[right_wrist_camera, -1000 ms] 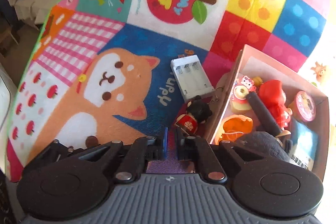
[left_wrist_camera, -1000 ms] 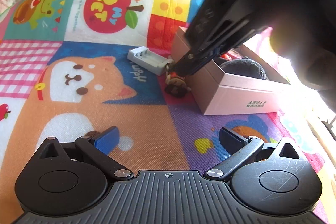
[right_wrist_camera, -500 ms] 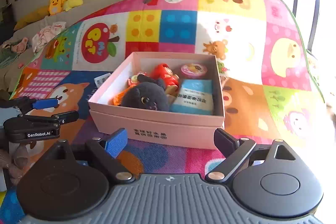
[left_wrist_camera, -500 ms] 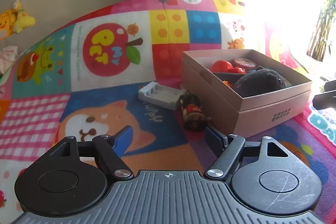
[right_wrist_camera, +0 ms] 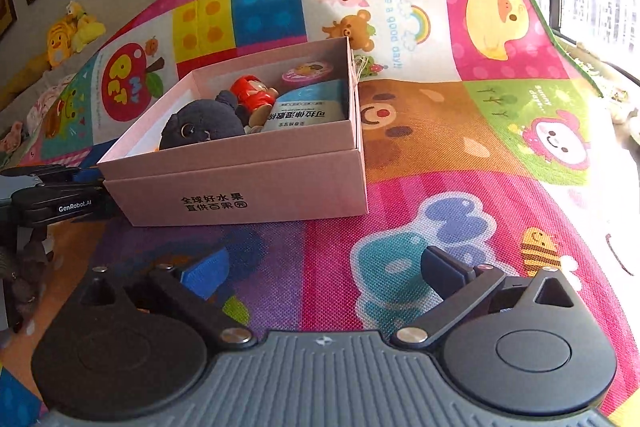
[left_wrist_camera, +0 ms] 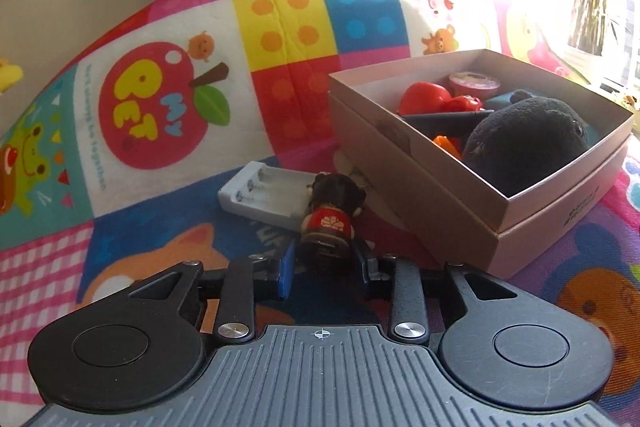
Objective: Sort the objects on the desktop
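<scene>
The jaws of the left gripper [left_wrist_camera: 325, 261] are closed against both sides of a small doll figurine [left_wrist_camera: 330, 215] with dark hair and a red body, which lies on the play mat [left_wrist_camera: 160, 211] between the blue pads. Just behind the figurine, touching it or nearly so, a white battery holder [left_wrist_camera: 266, 195] is seen lying flat on the mat. To the right, a pink cardboard box [left_wrist_camera: 460, 199] stands open, close beside the figurine.

The jaws of the right gripper [right_wrist_camera: 326, 267] are held wide apart over the bare mat [right_wrist_camera: 400, 187], with nothing between them, near the printed front wall of the box [right_wrist_camera: 248, 187].

In the left wrist view the figurine and battery holder are shown; both are hidden behind the box in the right wrist view, where only the left gripper's black body [right_wrist_camera: 52, 195] is visible at the box's left end. The box contents are shown better from the right: a black plush toy [right_wrist_camera: 202, 125], a red figure [right_wrist_camera: 256, 95], a blue packet [right_wrist_camera: 306, 113] and a round pink tin [right_wrist_camera: 306, 71].
</scene>
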{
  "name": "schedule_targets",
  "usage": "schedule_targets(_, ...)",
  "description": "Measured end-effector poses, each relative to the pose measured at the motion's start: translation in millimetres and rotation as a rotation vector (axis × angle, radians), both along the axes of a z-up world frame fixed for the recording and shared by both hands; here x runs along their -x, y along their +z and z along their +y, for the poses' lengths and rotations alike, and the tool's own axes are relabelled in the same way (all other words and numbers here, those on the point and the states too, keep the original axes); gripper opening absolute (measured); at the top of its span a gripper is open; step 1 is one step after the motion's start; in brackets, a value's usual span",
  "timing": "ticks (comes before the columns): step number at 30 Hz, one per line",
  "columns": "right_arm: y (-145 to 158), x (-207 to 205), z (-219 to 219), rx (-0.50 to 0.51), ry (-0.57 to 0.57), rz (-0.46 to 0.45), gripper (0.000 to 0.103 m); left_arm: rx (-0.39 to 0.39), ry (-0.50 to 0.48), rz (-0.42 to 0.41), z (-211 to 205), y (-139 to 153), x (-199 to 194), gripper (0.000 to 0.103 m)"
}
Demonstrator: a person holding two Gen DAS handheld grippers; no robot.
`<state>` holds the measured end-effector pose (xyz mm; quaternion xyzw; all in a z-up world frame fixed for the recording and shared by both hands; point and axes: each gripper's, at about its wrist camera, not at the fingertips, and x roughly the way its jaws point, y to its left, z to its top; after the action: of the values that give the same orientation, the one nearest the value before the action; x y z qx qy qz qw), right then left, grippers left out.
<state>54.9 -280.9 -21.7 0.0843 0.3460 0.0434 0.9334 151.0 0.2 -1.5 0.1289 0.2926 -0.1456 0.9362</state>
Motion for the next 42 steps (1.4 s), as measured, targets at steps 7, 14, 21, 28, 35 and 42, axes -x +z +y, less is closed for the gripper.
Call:
schedule_targets(7, -0.7, -0.6, 1.5, 0.011, -0.001, 0.004, 0.103, 0.056, 0.114, 0.002, 41.7, 15.6, 14.9, 0.033)
schedule_targets(14, -1.9, -1.0, 6.9, 0.041, -0.001, 0.004, 0.103, 0.128, -0.045, 0.054, 36.9, 27.3, 84.7, 0.034)
schedule_targets(21, 5.1, -3.7, -2.4, -0.005, -0.044, -0.025, 0.103, 0.177, -0.019, 0.057, 36.4, 27.5, 91.2, 0.069)
schedule_targets(28, 5.1, -25.1, 6.4, 0.0, -0.037, -0.02, 0.103, 0.225, 0.144, -0.008, 52.9, 41.1, 36.3, 0.087)
schedule_targets(35, 1.1, -17.1, 20.9, 0.074, -0.01, -0.06, 0.103, 0.349, 0.291, 0.142, 50.1, 31.1, -73.2, 0.09)
schedule_targets(42, -3.6, -24.9, 5.3, -0.022, -0.03, -0.015, 0.103, 0.127, 0.351, 0.17, 24.6, 2.8, -111.2, 0.071)
